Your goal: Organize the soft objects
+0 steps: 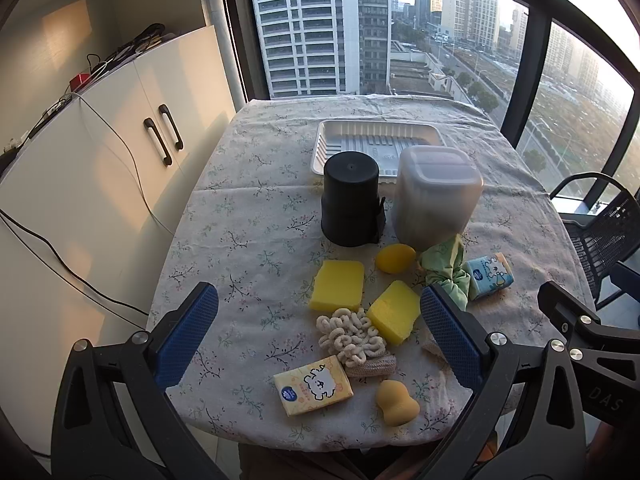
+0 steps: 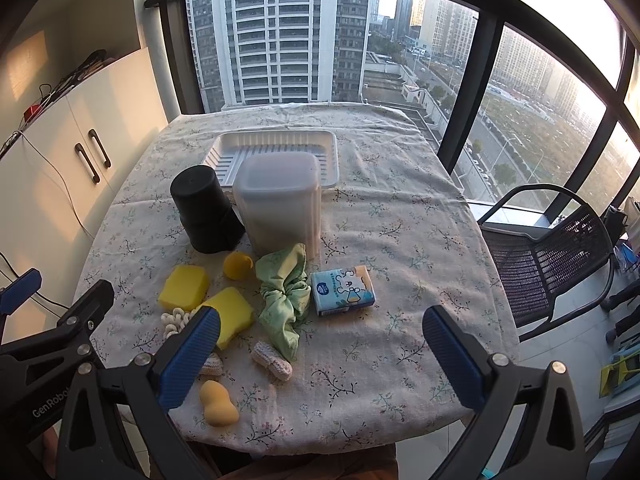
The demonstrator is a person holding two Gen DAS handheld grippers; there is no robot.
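Observation:
Soft things lie on the near half of the floral-cloth table (image 1: 248, 240): two yellow sponges (image 1: 338, 285) (image 1: 394, 316), a cream knitted scrubber (image 1: 352, 336), a yellow tissue pack (image 1: 313, 389), a blue tissue pack (image 2: 343, 289), a green scrunchie (image 2: 286, 292), a round yellow puff (image 1: 395, 258), a gourd-shaped beige puff (image 1: 396, 402) and a small knitted roll (image 2: 272, 360). My left gripper (image 1: 320, 336) is open and empty above the near edge. My right gripper (image 2: 320, 356) is open and empty, beside it on the right.
An upturned black cup (image 1: 350, 198) and an upturned translucent tub (image 1: 434, 196) stand mid-table. A white plastic tray (image 1: 332, 136) lies behind them. A white cabinet (image 1: 100, 168) is on the left, a black mesh chair (image 2: 552, 256) on the right, windows behind.

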